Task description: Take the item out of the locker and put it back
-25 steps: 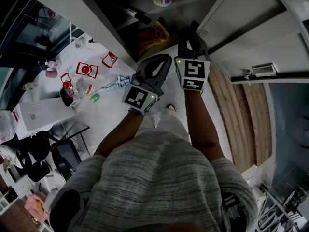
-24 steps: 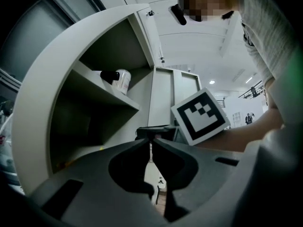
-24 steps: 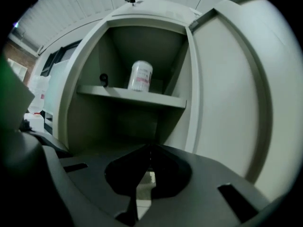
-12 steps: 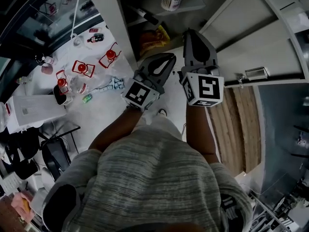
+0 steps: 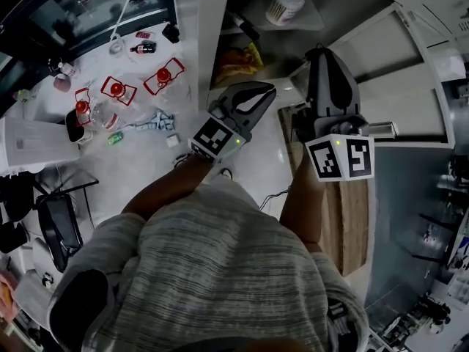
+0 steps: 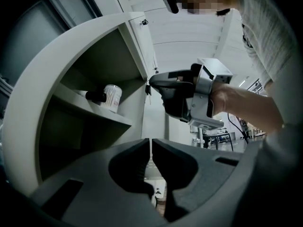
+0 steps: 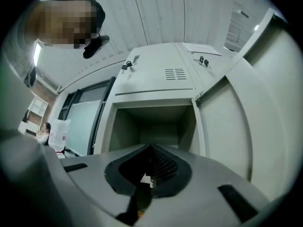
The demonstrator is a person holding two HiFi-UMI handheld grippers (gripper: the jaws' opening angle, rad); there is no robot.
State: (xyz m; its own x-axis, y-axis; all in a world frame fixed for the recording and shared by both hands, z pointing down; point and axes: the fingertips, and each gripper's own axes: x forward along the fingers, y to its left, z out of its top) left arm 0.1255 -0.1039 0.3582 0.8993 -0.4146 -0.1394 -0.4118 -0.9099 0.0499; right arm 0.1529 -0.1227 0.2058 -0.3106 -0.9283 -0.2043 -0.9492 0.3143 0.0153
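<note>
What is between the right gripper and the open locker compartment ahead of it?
Nothing: in the right gripper view, the stretch from the right gripper to the open compartment is bare.

Locker (image 7: 156, 82) of smooth matt painted metal; left gripper (image 6: 150, 144) and right gripper (image 7: 150, 148) of matt dark plastic.

On the locker shelf (image 5: 308, 22): a pale tub (image 5: 284, 4), upright, with a dark bottle-like thing (image 5: 246, 26) lying just beside it. Underneath it, a yellow-orange packet (image 5: 236, 61).
</note>
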